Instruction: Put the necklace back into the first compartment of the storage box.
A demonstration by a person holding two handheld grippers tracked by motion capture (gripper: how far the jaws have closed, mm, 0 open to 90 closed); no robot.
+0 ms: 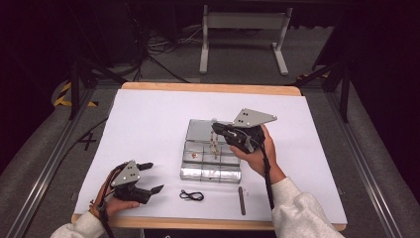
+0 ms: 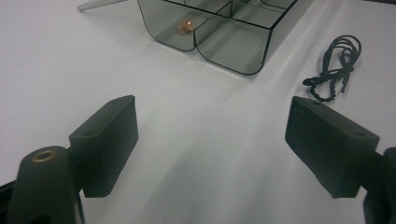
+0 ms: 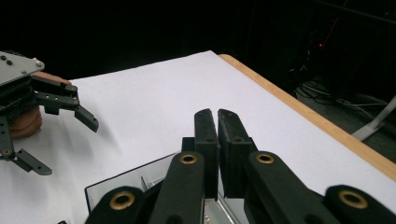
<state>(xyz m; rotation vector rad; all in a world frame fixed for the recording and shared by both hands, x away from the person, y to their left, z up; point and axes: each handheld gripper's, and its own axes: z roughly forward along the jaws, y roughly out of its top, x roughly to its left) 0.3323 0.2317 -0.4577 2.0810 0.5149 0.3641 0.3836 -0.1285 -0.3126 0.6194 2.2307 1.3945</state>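
A clear compartment box (image 1: 210, 171) lies mid-table on white paper. My right gripper (image 1: 216, 129) hovers over it, jaws pressed together (image 3: 217, 116), and a short strand of pale beads (image 1: 215, 145) hangs from its tip down toward the compartments. One orange bead (image 1: 194, 154) (image 2: 186, 26) rests in a near compartment of the box (image 2: 219, 51). My left gripper (image 1: 153, 177) (image 2: 212, 135) rests at the paper's near left, jaws wide apart, nothing between the pads (image 2: 109, 140). A coiled black cord (image 1: 191, 195) (image 2: 334, 65) lies on the paper between it and the box.
A dark slim rod (image 1: 241, 200) lies near the front edge, right of the cord. The wooden table edge (image 3: 303, 109) rims the paper. A white table frame (image 1: 242, 29) and cables stand on the floor beyond. The left gripper (image 3: 65, 147) shows across the box corner (image 3: 121, 182).
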